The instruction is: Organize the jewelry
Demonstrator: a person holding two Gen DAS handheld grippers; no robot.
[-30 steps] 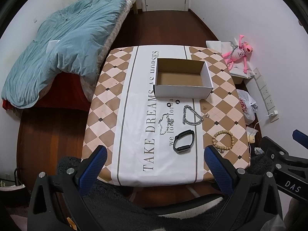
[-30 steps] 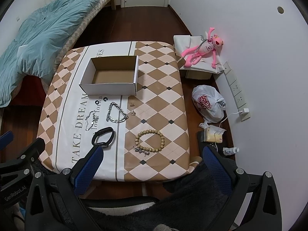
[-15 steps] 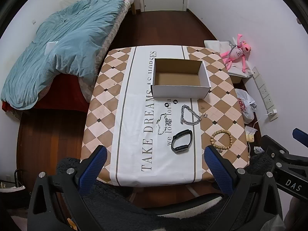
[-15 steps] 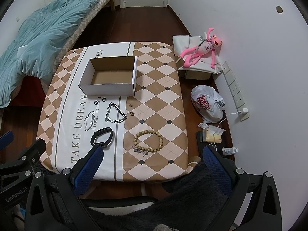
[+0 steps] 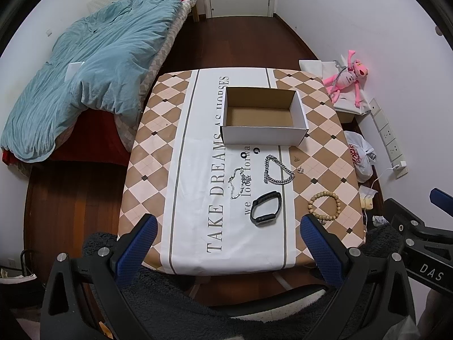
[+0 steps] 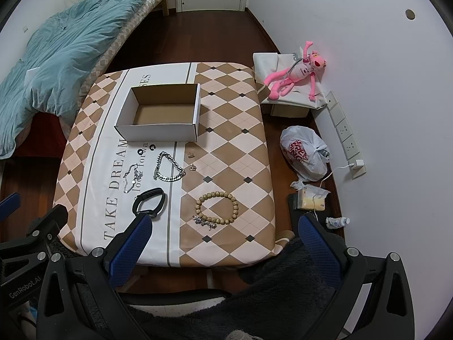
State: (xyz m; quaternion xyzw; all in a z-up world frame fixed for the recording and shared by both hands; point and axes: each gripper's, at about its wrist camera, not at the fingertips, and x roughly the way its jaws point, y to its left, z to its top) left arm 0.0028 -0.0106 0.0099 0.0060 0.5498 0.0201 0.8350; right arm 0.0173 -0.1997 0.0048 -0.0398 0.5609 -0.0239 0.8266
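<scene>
An empty white cardboard box (image 5: pixel 263 117) (image 6: pixel 161 113) stands on the table. In front of it lie a thick silver chain (image 5: pixel 276 170) (image 6: pixel 167 167), a thin silver necklace (image 5: pixel 239 182) (image 6: pixel 131 177), a black wristband (image 5: pixel 266 208) (image 6: pixel 148 202), a wooden bead bracelet (image 5: pixel 324 205) (image 6: pixel 216 208), two small black rings (image 5: pixel 249 153) and small earrings (image 6: pixel 192 161). My left gripper (image 5: pixel 226 249) and right gripper (image 6: pixel 220 243) are both open and empty, high above the table's near edge.
The table (image 5: pixel 158 147) has a checkered cloth with lettering. A bed with a blue duvet (image 5: pixel 93 70) stands at the left. A pink plush toy (image 6: pixel 297 73), a plastic bag (image 6: pixel 305 153) and a wall power strip (image 6: pixel 344 133) are at the right. A dark fuzzy garment (image 5: pixel 198 311) lies below.
Both views have drifted slightly; the table sits a little further left in the frames. Nothing on the table has moved and both grippers stay open.
</scene>
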